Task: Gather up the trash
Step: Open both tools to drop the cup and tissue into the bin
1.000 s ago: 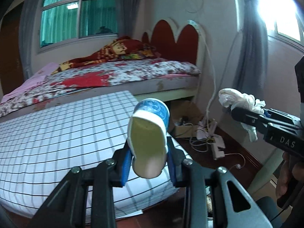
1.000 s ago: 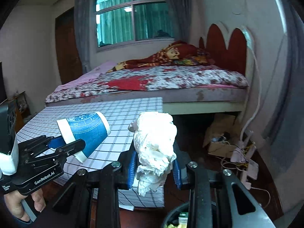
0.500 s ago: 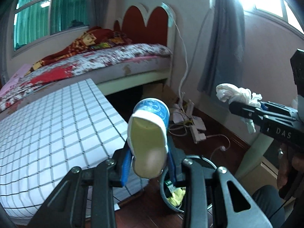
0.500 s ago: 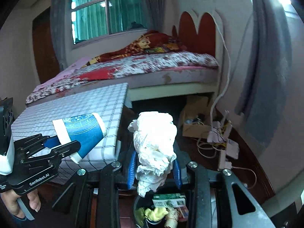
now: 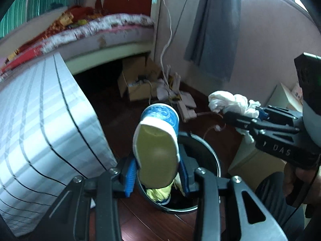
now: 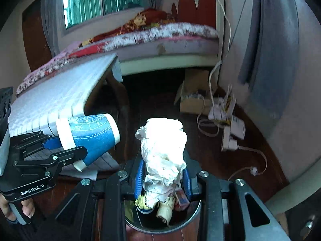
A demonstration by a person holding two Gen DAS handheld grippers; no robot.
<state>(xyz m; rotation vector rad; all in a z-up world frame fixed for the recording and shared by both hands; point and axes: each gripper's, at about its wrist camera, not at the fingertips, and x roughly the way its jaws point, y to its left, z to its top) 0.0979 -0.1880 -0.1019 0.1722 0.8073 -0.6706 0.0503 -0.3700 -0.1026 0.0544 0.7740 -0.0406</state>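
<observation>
Blue paper cup [image 5: 158,140] in left hand-held gripper [image 5: 158,172], jaws opening.

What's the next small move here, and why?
Probably let the paper cup drop: the left gripper has it above the open trash bin and its jaws are opening. The right gripper holds the crumpled tissue over the bin too.

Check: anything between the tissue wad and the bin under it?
Nothing; right wrist view shows the tissue wad hanging from the right gripper directly above the bin.
</observation>
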